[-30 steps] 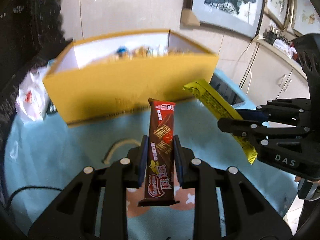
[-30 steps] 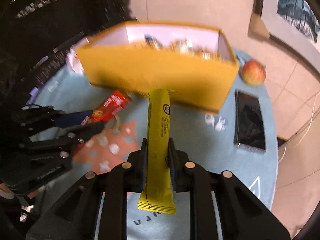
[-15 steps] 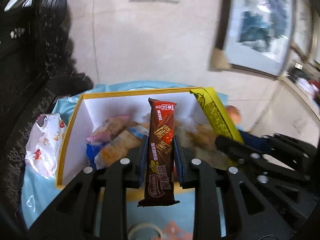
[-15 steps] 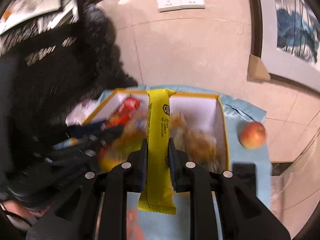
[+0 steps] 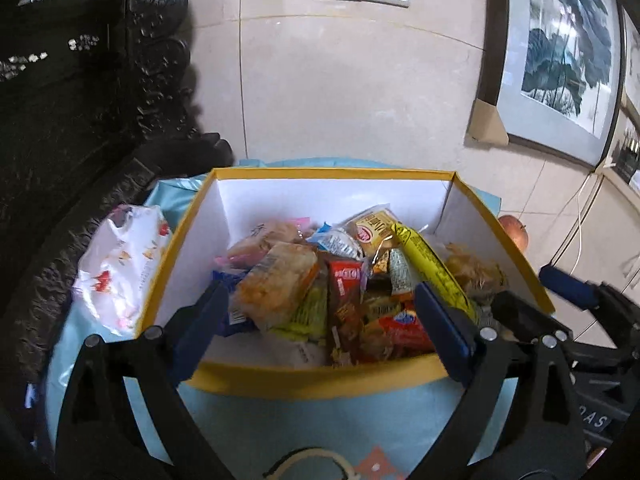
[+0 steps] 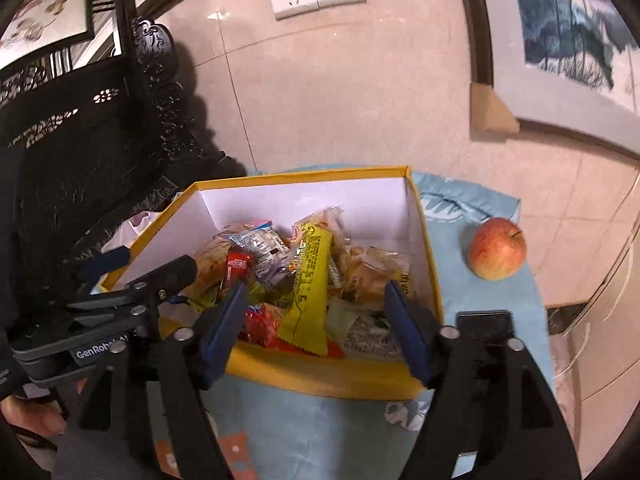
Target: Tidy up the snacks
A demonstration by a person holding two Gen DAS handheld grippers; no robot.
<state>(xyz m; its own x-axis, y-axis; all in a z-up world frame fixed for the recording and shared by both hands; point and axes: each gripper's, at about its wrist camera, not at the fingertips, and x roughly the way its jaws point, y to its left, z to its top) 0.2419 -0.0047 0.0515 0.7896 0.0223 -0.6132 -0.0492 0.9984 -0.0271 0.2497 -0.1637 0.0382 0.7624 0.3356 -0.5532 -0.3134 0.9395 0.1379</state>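
The left gripper (image 5: 324, 320) and right gripper (image 6: 316, 320) are held side by side, jaws spread wide, apparently empty.

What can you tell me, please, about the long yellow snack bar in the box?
The yellow snack bar is a long, slim packet in glossy yellow wrapper with black print and a crimped, zigzag end seal. It lies free on top of the heap of wrapped snacks inside the yellow box, tilted with its near end by the front wall and its far end raised toward the back. It rests on other packets; neither gripper touches it, and the right gripper hangs over it with jaws wide apart.
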